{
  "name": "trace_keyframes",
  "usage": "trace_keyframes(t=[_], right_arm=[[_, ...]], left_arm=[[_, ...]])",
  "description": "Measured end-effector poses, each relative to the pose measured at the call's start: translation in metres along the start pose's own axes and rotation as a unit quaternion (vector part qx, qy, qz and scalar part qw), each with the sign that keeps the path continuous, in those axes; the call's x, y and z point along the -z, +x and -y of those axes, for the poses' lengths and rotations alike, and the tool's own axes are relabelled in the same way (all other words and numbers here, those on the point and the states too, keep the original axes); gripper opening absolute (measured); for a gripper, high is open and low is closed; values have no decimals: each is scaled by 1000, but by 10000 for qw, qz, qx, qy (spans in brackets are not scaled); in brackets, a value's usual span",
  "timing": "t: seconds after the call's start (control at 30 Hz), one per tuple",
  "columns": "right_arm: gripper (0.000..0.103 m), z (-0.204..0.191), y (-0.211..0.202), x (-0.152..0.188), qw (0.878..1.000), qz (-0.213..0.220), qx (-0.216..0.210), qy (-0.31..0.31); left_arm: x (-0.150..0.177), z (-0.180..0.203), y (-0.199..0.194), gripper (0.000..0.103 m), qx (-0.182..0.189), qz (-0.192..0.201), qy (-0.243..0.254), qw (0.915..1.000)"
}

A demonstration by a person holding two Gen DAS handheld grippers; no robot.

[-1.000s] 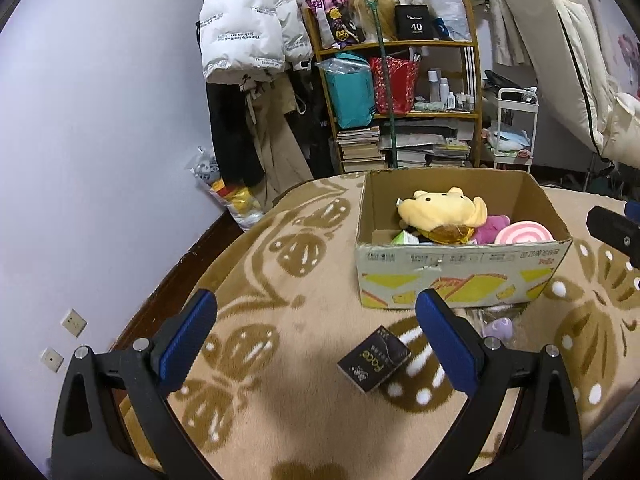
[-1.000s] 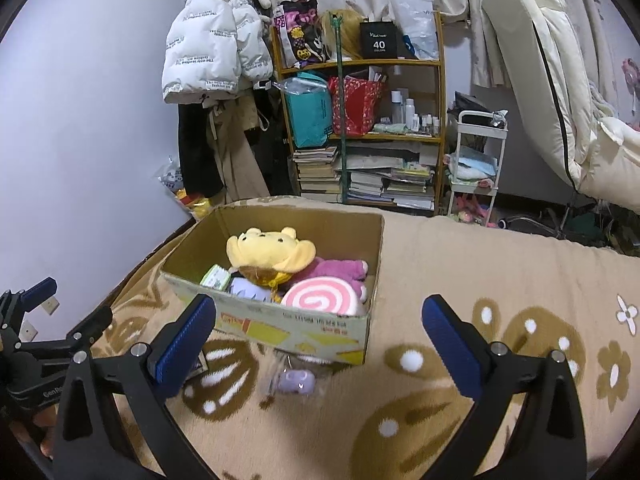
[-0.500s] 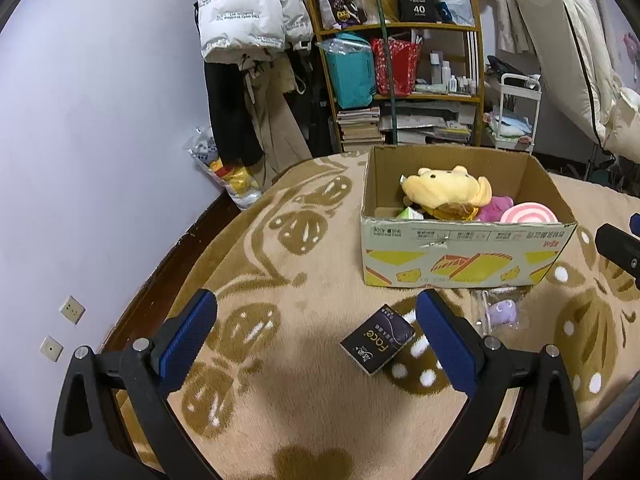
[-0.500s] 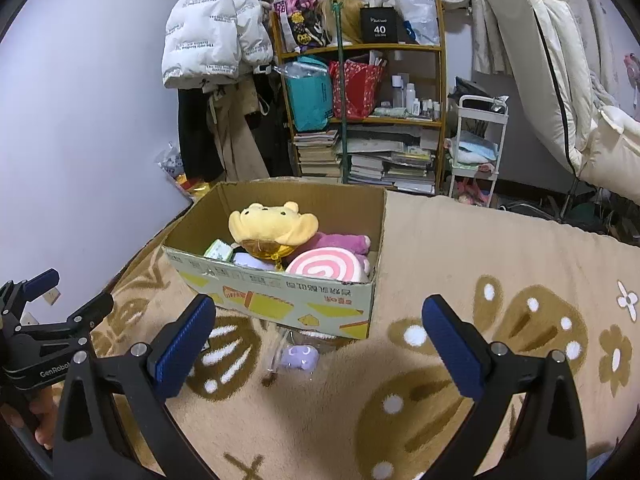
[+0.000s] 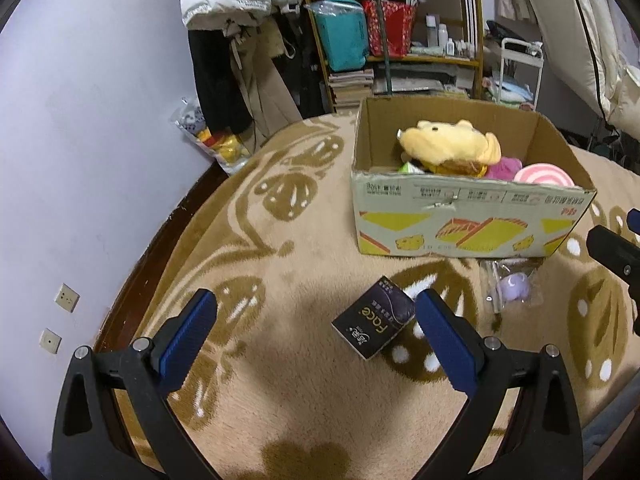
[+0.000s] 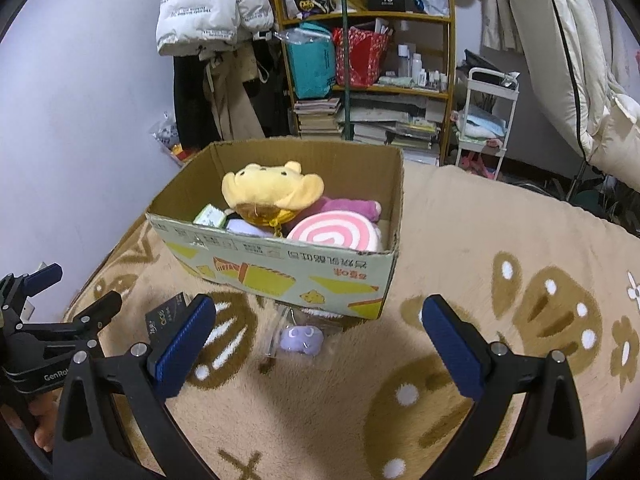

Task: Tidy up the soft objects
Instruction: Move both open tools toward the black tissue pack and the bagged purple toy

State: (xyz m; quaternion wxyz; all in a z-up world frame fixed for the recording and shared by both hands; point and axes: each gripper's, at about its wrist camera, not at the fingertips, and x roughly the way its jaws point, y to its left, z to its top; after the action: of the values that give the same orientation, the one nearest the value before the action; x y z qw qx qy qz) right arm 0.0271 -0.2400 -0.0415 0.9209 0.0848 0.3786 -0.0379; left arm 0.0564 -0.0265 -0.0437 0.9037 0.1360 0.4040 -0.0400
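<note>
Both grippers hover over a beige plush blanket with brown floral pattern (image 5: 280, 264). Left gripper (image 5: 316, 338) fingers spread wide, nothing between them; right gripper (image 6: 318, 340) fingers likewise released, empty. Open brown cardboard box with yellow print (image 6: 280, 268) sits on the blanket, holding a yellow plush bear (image 6: 272, 192), a pink swirl roll plush (image 6: 334, 234), a magenta plush (image 6: 348, 206) and a small green packet (image 6: 210, 216). Small purple plush in clear wrap (image 6: 300, 340) lies on the blanket just in front of the box. Black tissue pack with gold lettering (image 5: 374, 322) lies near the left gripper's right finger.
</note>
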Motion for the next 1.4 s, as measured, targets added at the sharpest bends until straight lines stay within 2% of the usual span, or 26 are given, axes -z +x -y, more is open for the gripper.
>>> trace_keyframes(t=[0.83,1.2,1.4], right_arm=[[103,-9,65,14,9962,-870,16,22],[103,-17,97,21,9922,-1237,115,-124],[103,-11,110,24,9899,-1412,41,86]], left_arm=[[10,11,57,99,294,-1010,118,9944],[12,20,79,99,363,-1275,240,9909],[14,25,94,99,483,-1461,313,9876]])
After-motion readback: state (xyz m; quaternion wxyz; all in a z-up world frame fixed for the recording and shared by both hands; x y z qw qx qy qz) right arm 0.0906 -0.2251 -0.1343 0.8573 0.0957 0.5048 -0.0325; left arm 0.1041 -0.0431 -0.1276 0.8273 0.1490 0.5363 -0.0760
